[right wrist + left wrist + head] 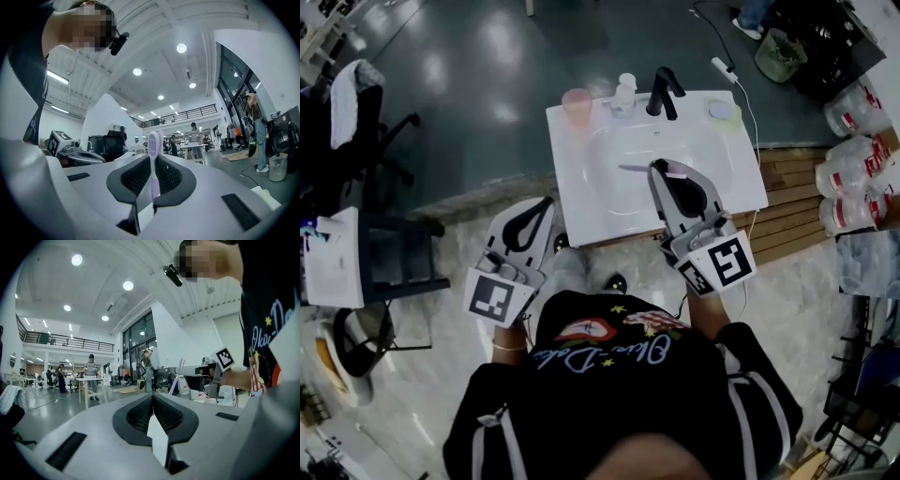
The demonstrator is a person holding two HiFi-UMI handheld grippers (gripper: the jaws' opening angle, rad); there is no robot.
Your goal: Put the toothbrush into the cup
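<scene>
A lilac toothbrush [153,145] stands upright between the jaws of my right gripper [153,161], which is shut on it; the bristle head rises above the jaw tips. In the head view the right gripper [660,168] hovers over the white sink [581,202], and the toothbrush [674,171] shows pink at its tip. The pink cup [577,103] stands on the sink's back left corner, well apart from the brush. My left gripper [547,202] hangs off the sink's front left edge, shut with nothing in it. Its jaws [153,399] meet in the left gripper view.
A black faucet [664,92] and a small white bottle [625,92] stand along the sink's back rim, with a round dish [724,111] at the back right. A white cable [748,112] runs past the right side. Chairs [366,253] stand at the left.
</scene>
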